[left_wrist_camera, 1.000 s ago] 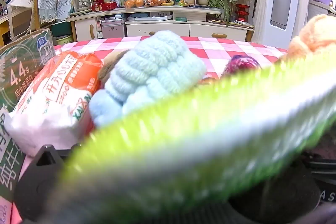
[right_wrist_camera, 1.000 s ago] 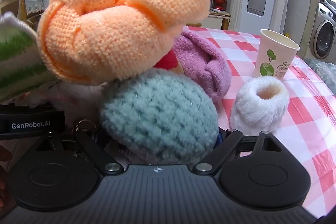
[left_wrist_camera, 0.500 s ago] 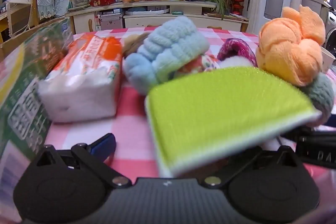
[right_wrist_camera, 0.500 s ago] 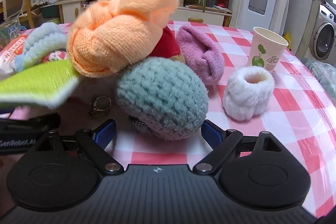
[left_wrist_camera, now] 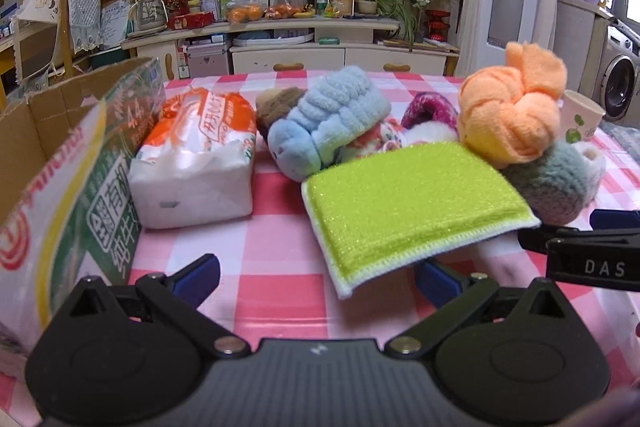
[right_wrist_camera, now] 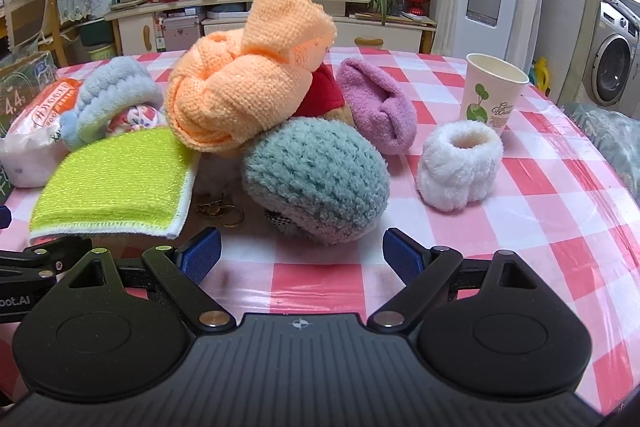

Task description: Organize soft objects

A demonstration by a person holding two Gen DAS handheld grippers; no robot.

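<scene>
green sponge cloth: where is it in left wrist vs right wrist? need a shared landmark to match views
Left wrist: green sponge cloth lies centre, slightly right, just past the gripper.
Right wrist: green sponge cloth lies at left, mid-height.
Shared landmark: the orange knitted bundle, up and to the right of the cloth in both views.

Both wrist cameras sit low and near, facing the far cabinet, sharing the green sponge and orange knit
</scene>
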